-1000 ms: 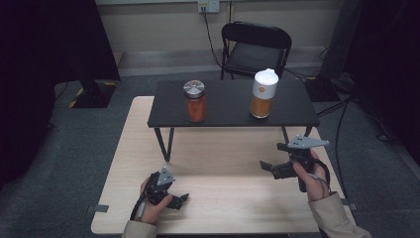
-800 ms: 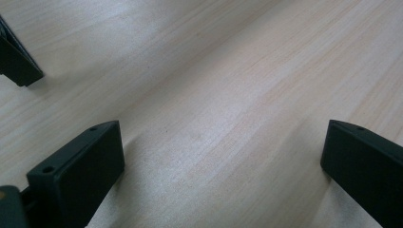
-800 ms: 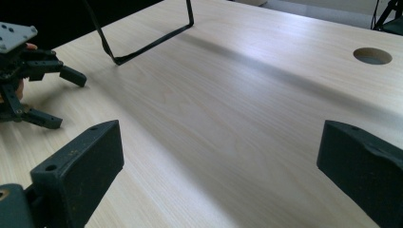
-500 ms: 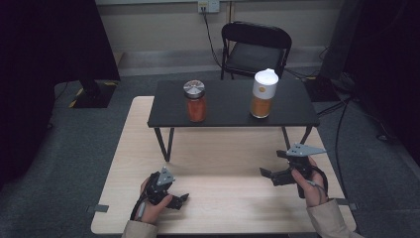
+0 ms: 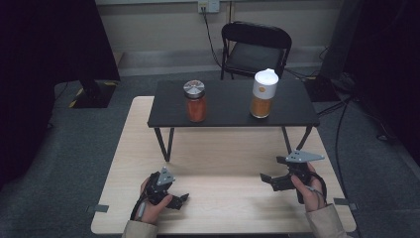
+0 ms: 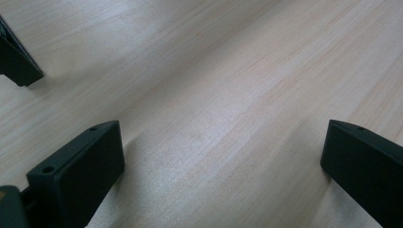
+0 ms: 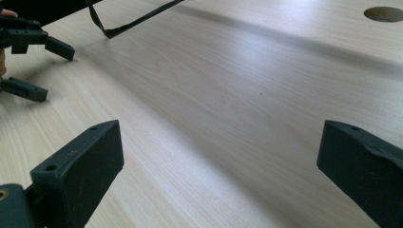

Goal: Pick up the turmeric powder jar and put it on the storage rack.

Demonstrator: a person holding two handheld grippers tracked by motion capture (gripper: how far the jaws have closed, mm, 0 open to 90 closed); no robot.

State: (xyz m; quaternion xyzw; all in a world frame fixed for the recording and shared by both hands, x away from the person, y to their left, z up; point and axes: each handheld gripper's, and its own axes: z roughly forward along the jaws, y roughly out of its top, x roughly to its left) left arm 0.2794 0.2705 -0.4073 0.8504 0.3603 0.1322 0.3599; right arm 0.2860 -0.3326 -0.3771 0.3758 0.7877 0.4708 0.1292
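Wood tabletop (image 5: 223, 163): pale and bare at lower centre of the frame, a parking spot for both hands.
Left gripper (image 5: 179, 199): lower left, resting low, jaws spread, holding nothing.
Orange jar (image 5: 195, 101): silver-lidded, upper centre on the black raised shelf (image 5: 297, 116), well apart from both grippers.
White-capped jar (image 5: 262, 94): right of it, upright.
Right gripper (image 5: 267, 179): lower right, jaws apart, empty, likely readying a reach.

— Status of the jars?
— I see the orange jar (image 5: 196, 101), silver lid on, upright on the left of the black stand. The white-capped jar (image 5: 262, 93) stands upright to its right, well apart.
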